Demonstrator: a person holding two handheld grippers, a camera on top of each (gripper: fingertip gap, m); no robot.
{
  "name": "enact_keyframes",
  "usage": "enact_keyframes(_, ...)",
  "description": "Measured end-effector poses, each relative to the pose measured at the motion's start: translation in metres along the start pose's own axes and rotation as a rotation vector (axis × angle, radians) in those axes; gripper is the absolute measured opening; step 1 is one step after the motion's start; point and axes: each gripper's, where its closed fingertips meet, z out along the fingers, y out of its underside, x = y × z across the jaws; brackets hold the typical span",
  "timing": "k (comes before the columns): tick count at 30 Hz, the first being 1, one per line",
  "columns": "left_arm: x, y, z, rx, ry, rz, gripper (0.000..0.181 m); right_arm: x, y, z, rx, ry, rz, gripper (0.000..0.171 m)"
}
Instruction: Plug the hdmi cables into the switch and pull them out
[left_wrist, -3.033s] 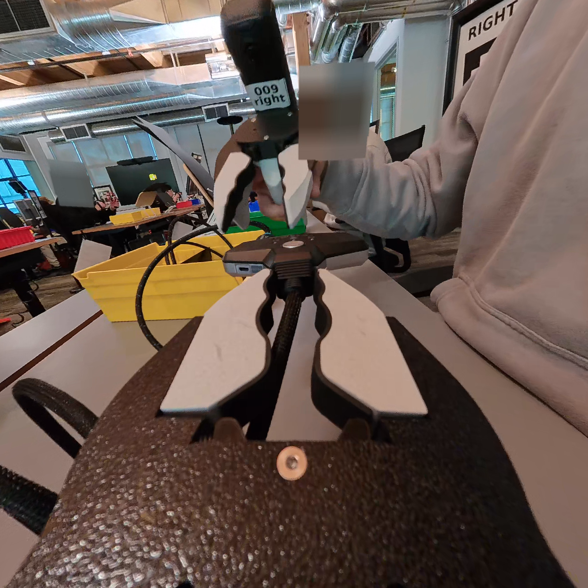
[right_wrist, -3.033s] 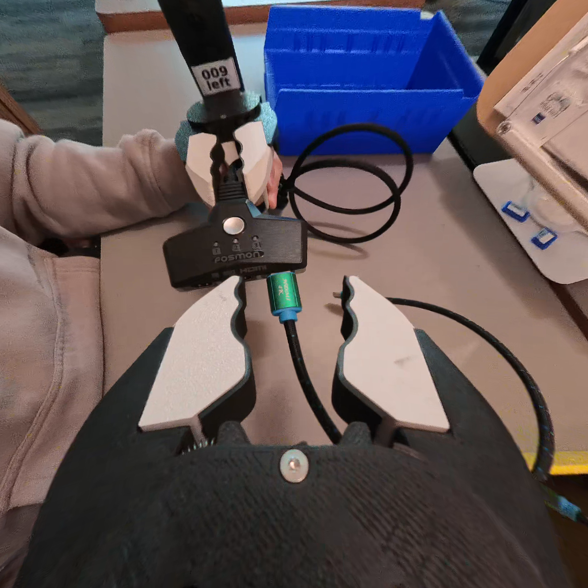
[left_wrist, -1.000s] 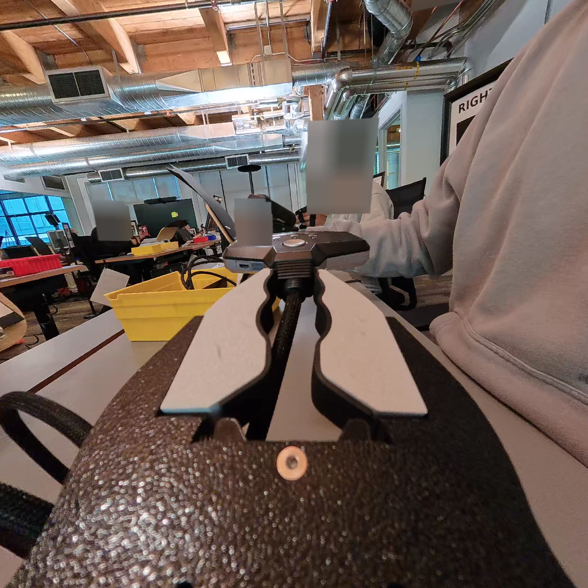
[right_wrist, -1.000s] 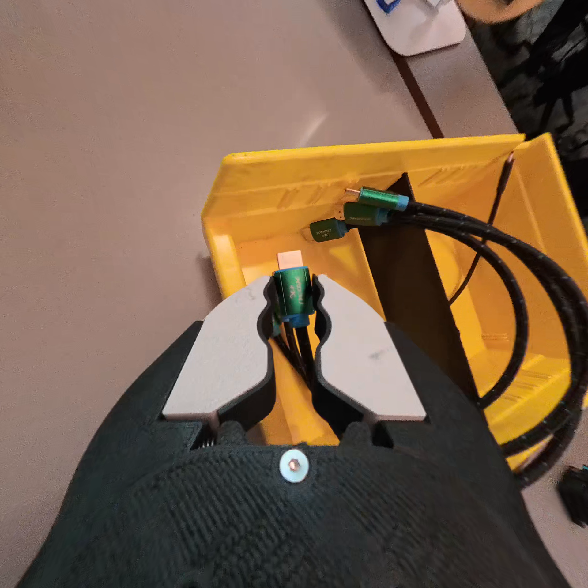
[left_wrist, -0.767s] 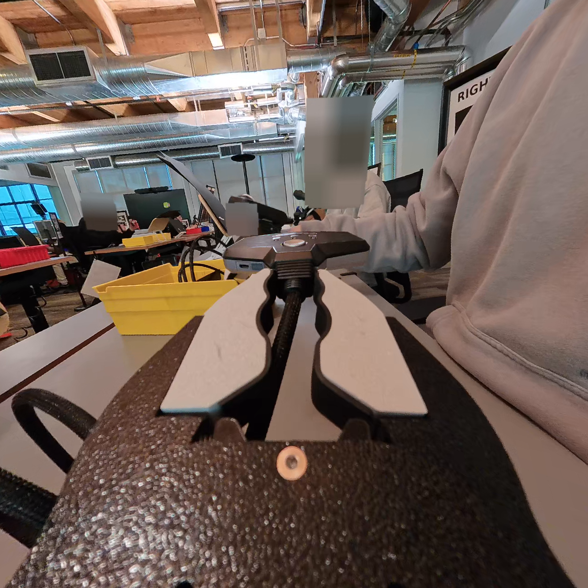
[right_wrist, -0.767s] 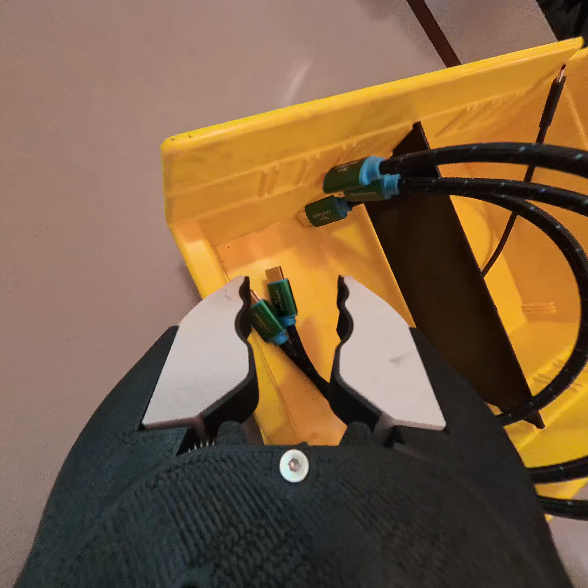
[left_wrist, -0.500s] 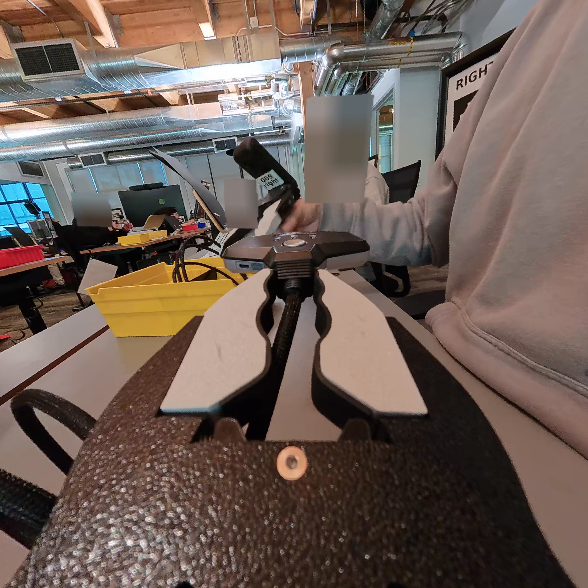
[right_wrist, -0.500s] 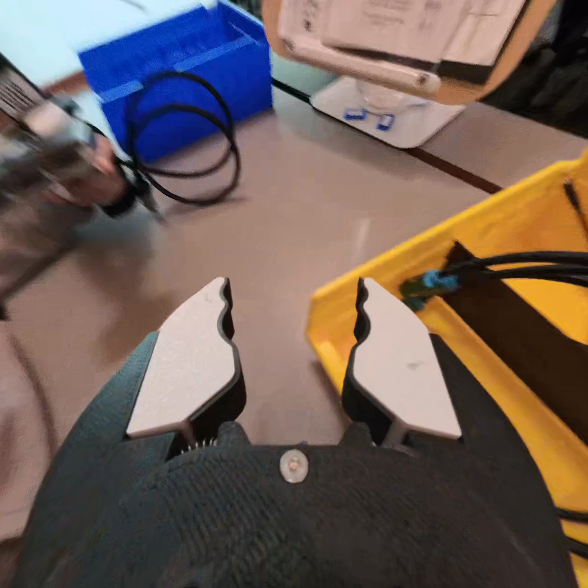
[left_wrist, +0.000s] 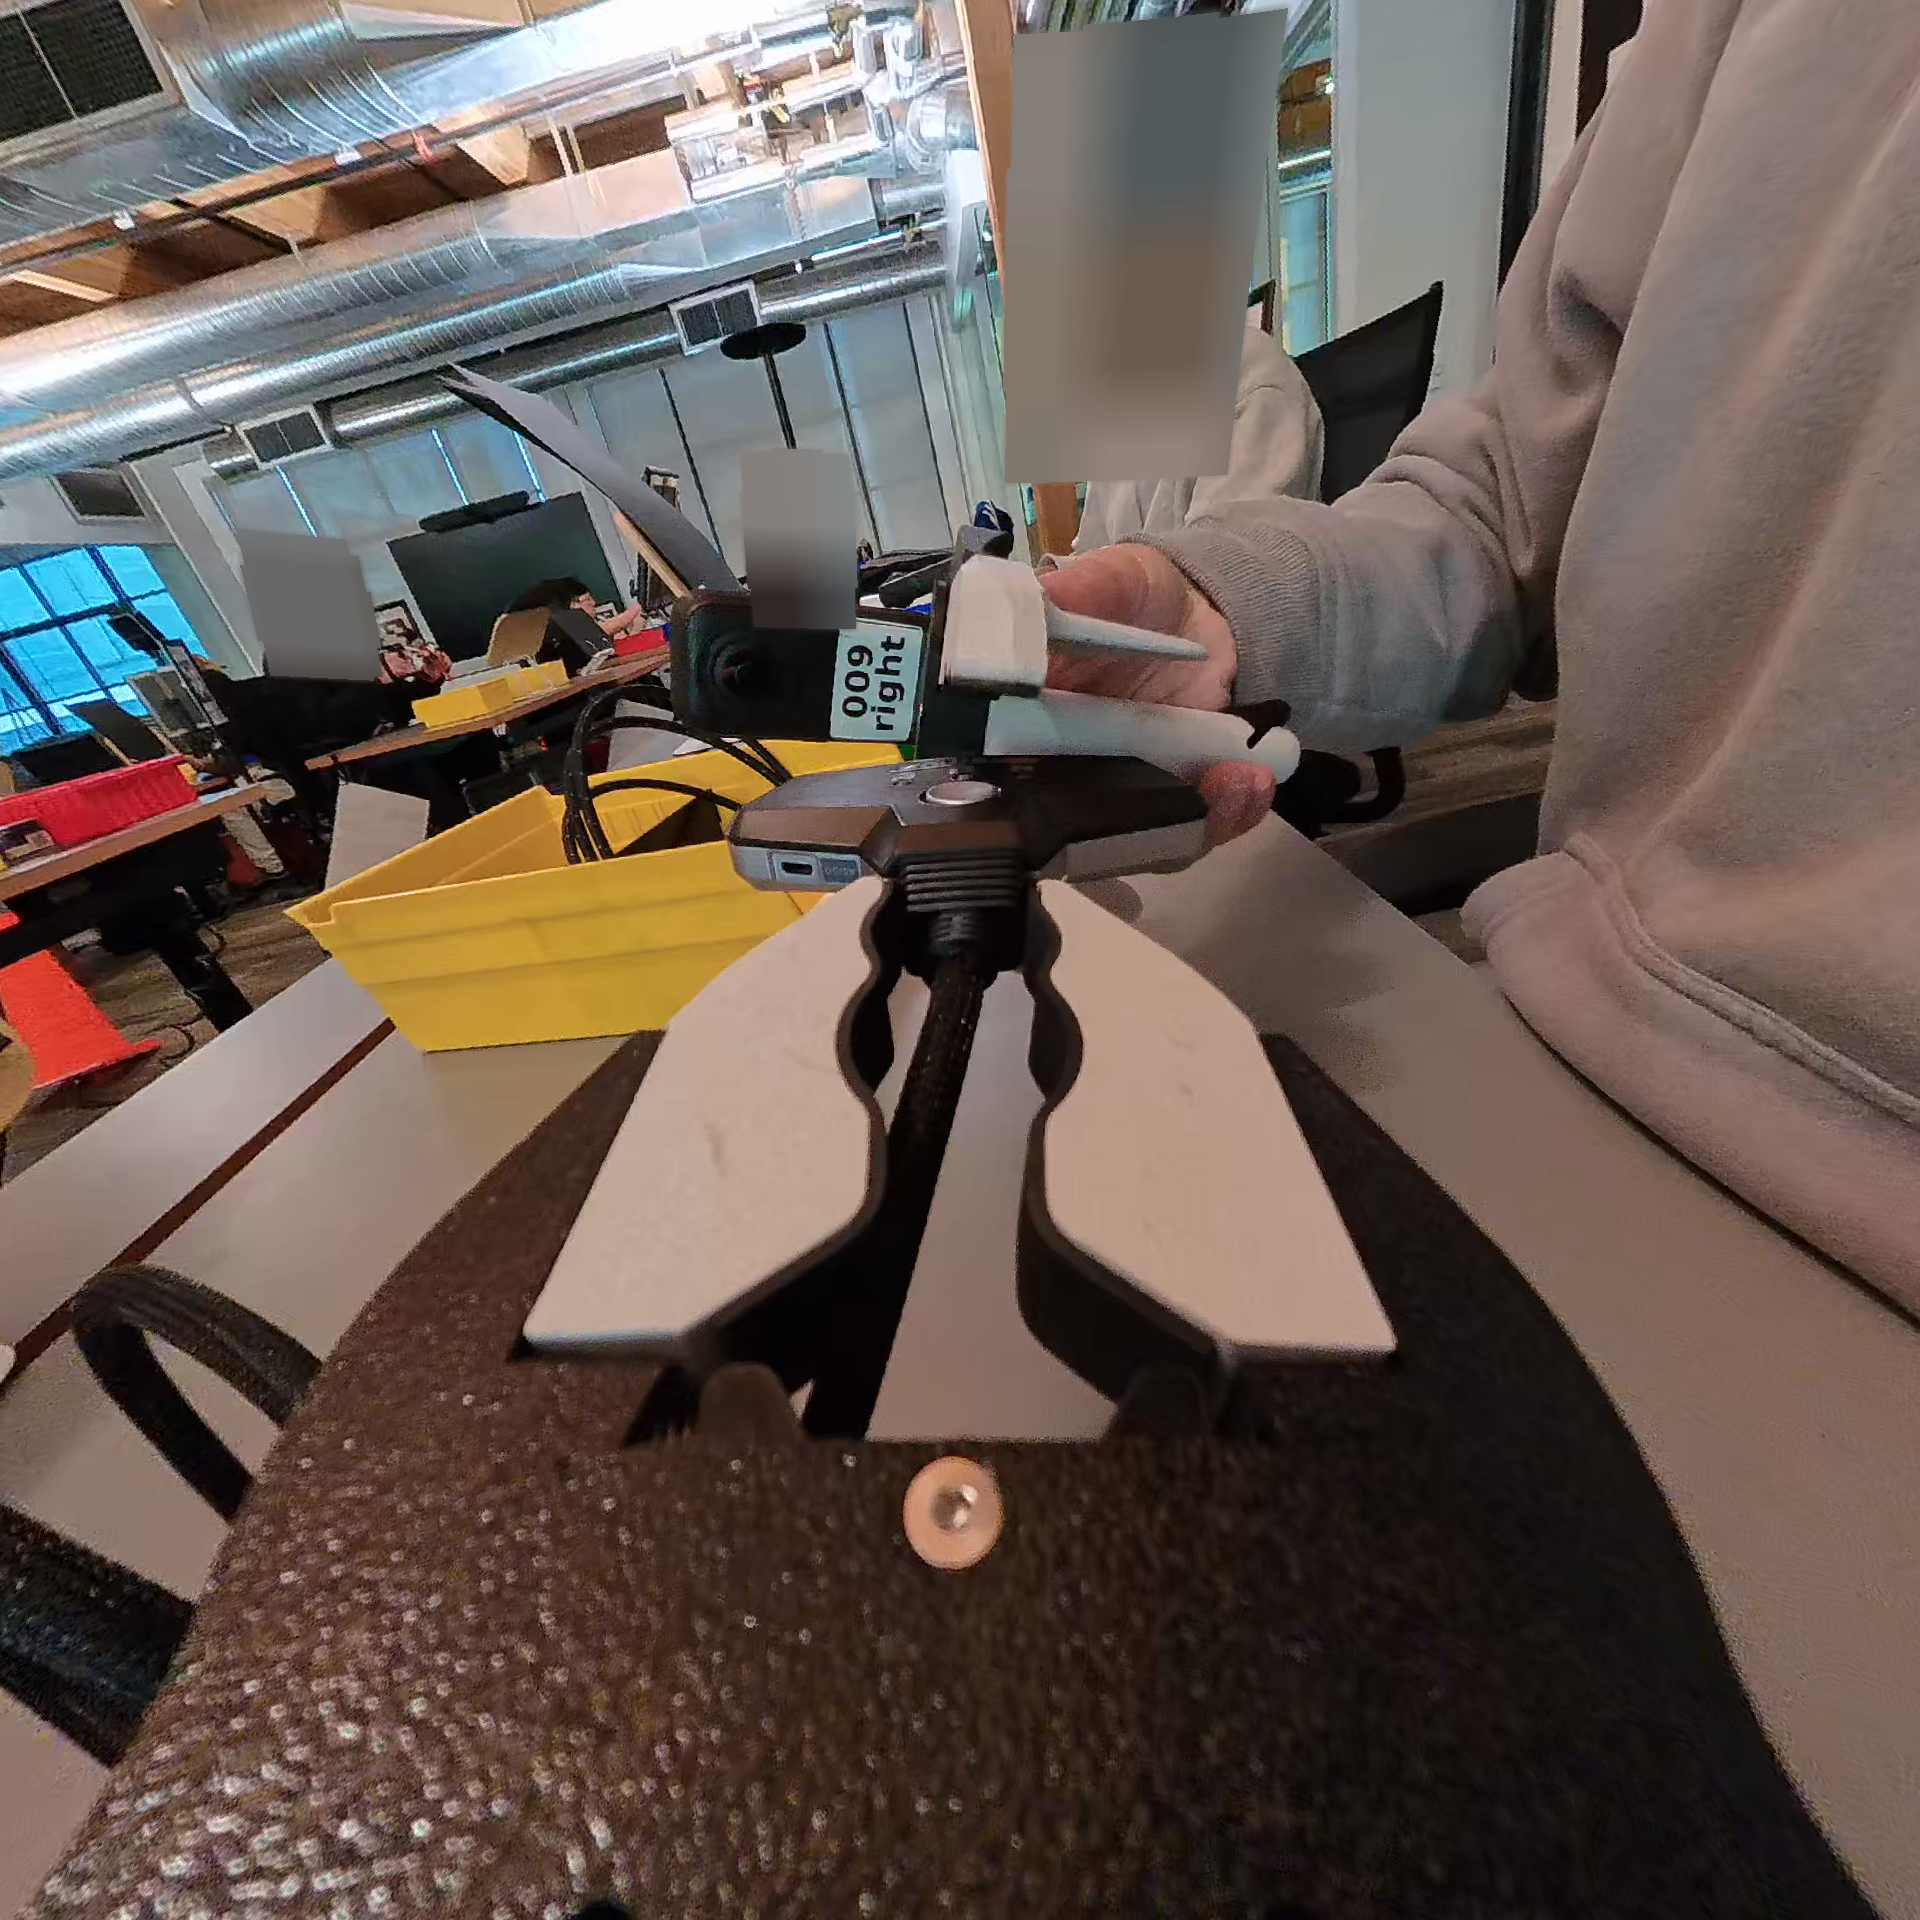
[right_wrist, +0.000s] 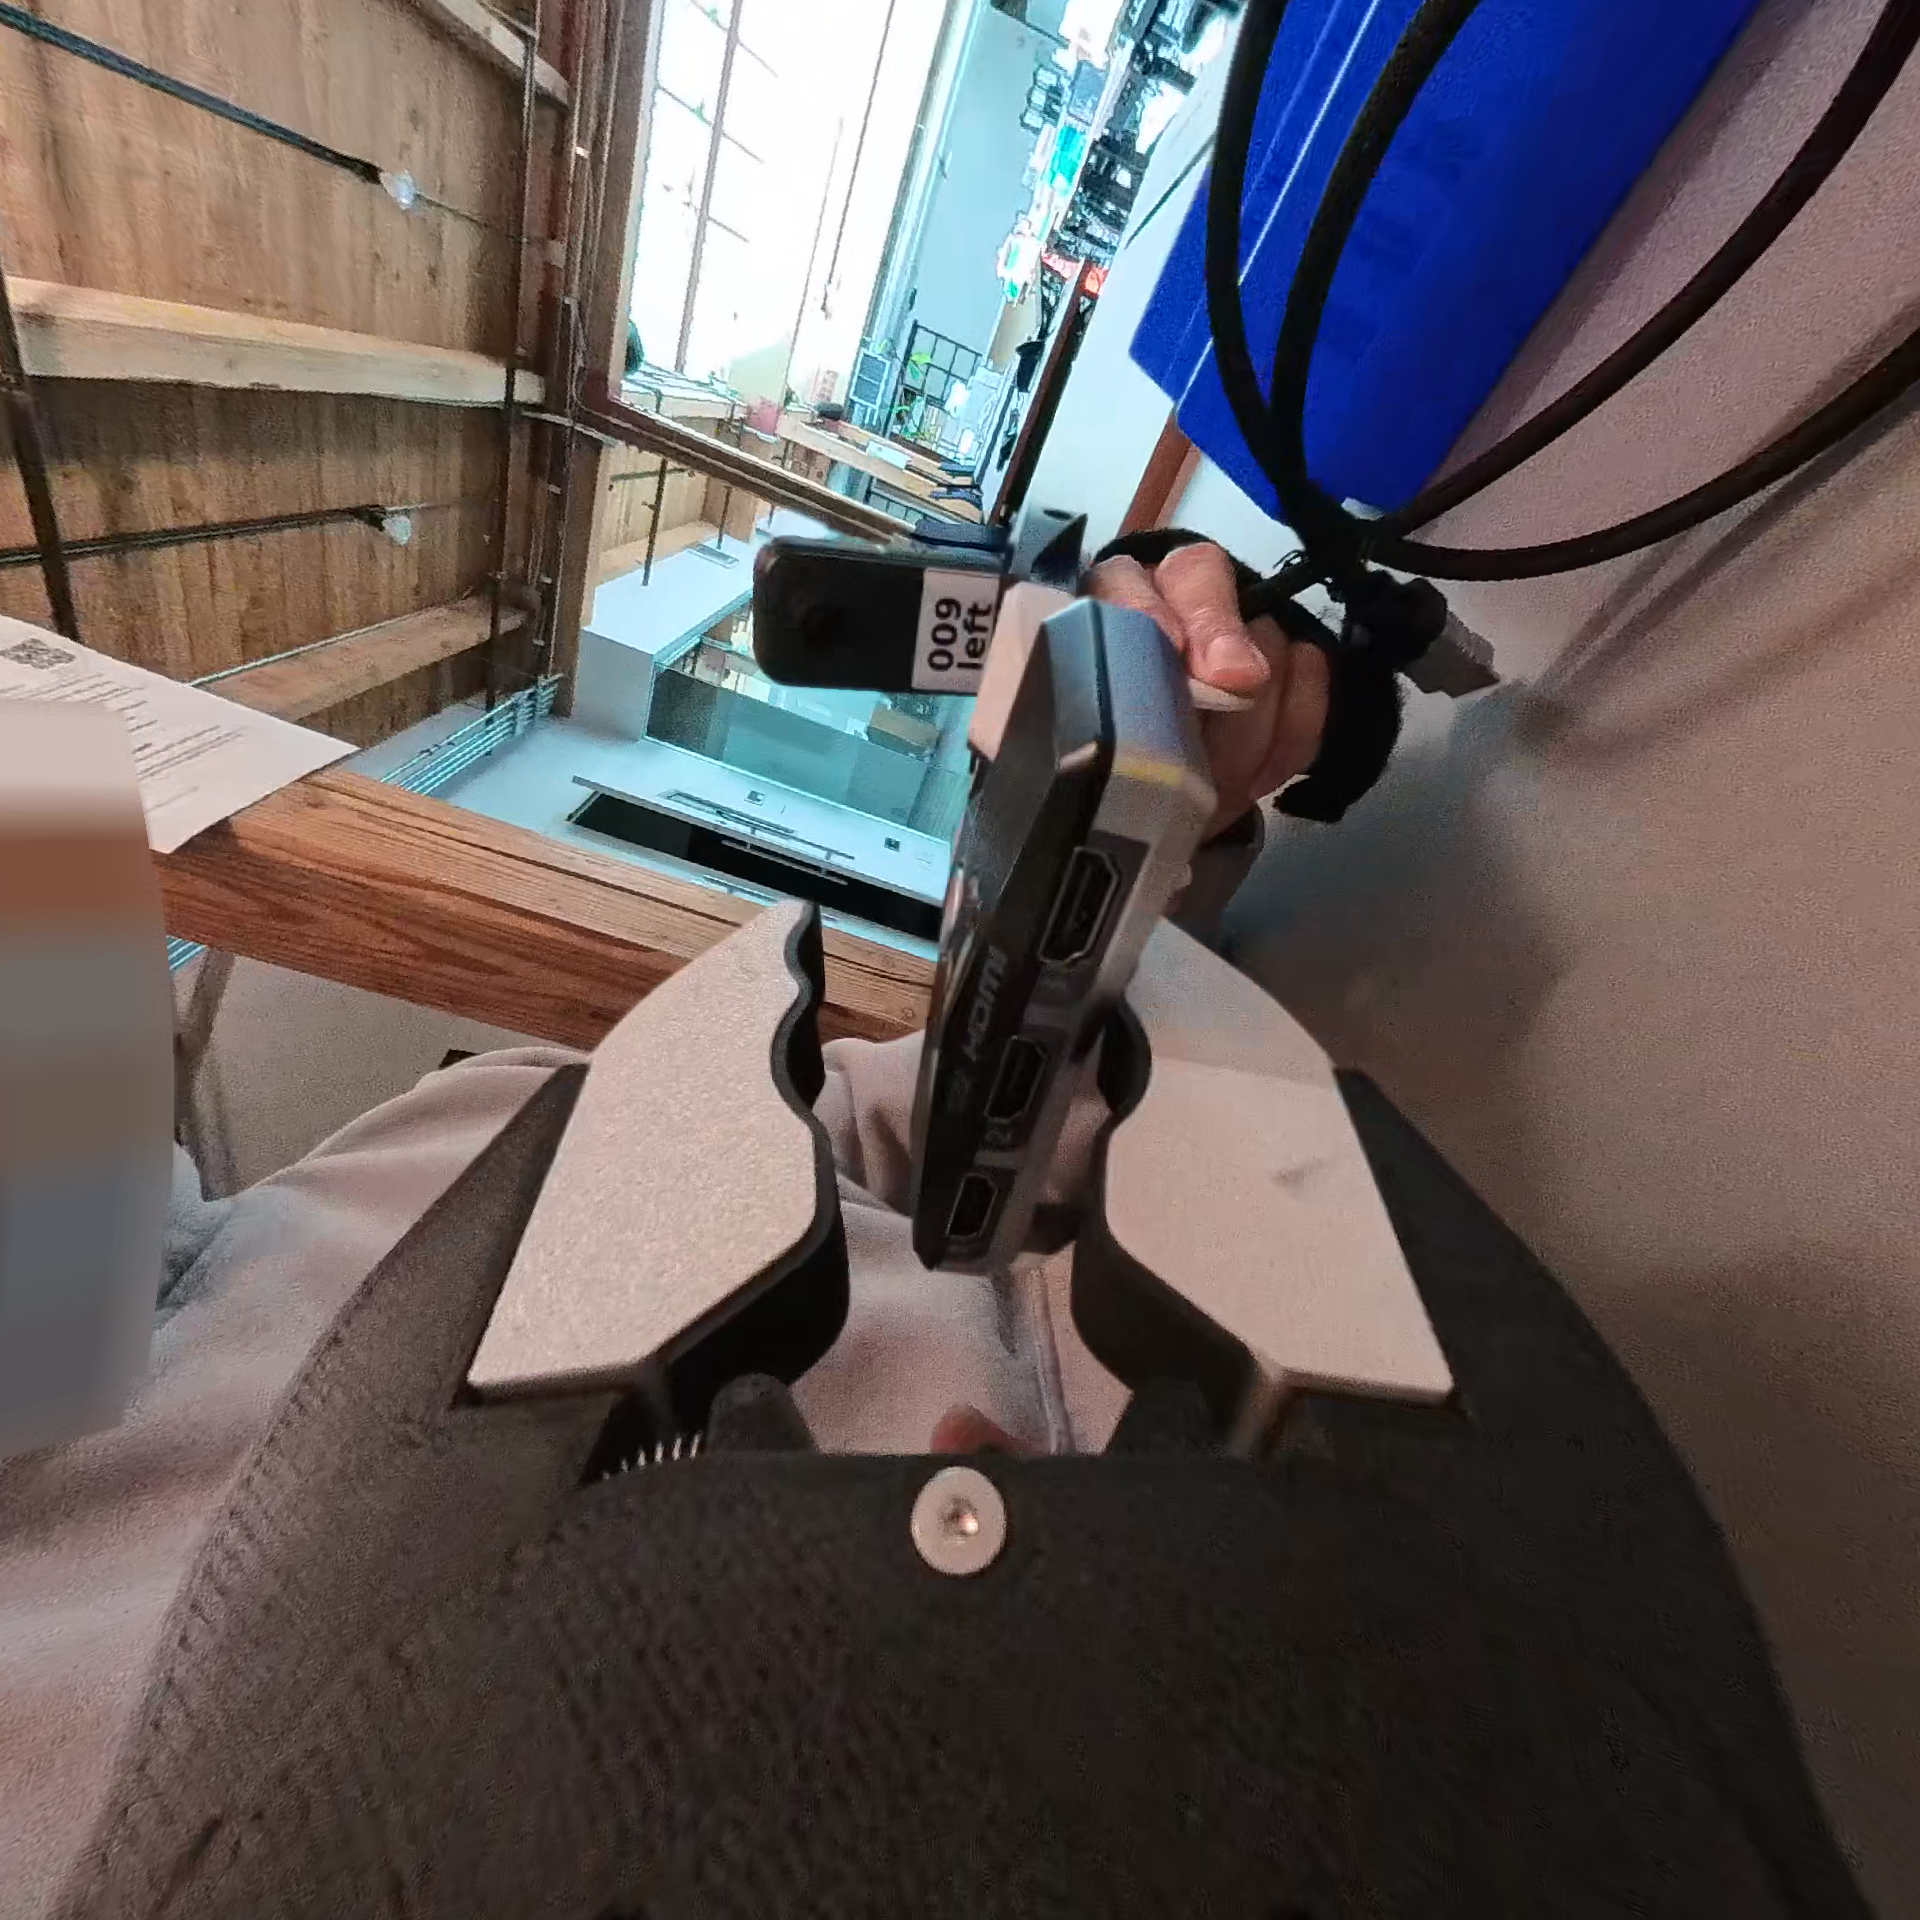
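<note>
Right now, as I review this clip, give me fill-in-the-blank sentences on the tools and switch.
The left tool is shut on the black ____ running from the switch.
The right tool is ____, the switch between its fingers.
The switch's three visible ports are all ____.
Loose cables lie in the ____ bin.
Missing: cable; open; empty; yellow.

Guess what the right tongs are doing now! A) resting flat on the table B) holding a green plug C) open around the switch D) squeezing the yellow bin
C: the right tongs stand open, with the switch between the fingers, its three ports empty.
</note>
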Motion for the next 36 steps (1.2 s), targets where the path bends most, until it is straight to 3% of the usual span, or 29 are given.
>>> enact_keyframes(6,0.0,0.0,0.004,-0.033,-0.021,0.059,0.022,0.007,-0.008,-0.002,0.064,0.008,0.113,0.025)
enact_keyframes(15,-0.002,0.0,0.004,-0.039,-0.054,0.051,0.023,0.009,-0.012,-0.003,0.08,-0.028,0.01,0.024)
enact_keyframes(18,-0.01,-0.016,0.0,0.076,-0.122,0.006,0.062,0.006,-0.014,-0.005,0.081,-0.028,-0.053,0.023)
enact_keyframes(19,-0.012,-0.028,-0.006,0.158,-0.136,-0.023,0.077,0.004,-0.017,-0.008,0.09,-0.02,-0.08,0.023)
enact_keyframes(21,-0.014,-0.065,-0.029,0.425,-0.11,-0.117,0.086,0.0,-0.026,-0.018,0.097,0.017,-0.16,0.023)
enact_keyframes(23,-0.015,-0.096,-0.065,0.693,-0.073,-0.175,0.085,-0.009,-0.037,-0.032,0.109,0.068,-0.27,0.023)
enact_keyframes(25,-0.016,-0.107,-0.091,0.813,-0.061,-0.184,0.072,-0.022,-0.051,-0.049,0.117,0.139,-0.407,0.023)
enact_keyframes(31,-0.022,-0.082,-0.07,0.63,-0.104,-0.217,0.066,-0.09,-0.125,-0.139,0.192,0.431,-0.777,0.023)
enact_keyframes(36,-0.019,-0.063,-0.042,0.5,-0.066,-0.263,0.065,-0.117,-0.19,-0.235,0.112,0.766,-0.941,0.023)
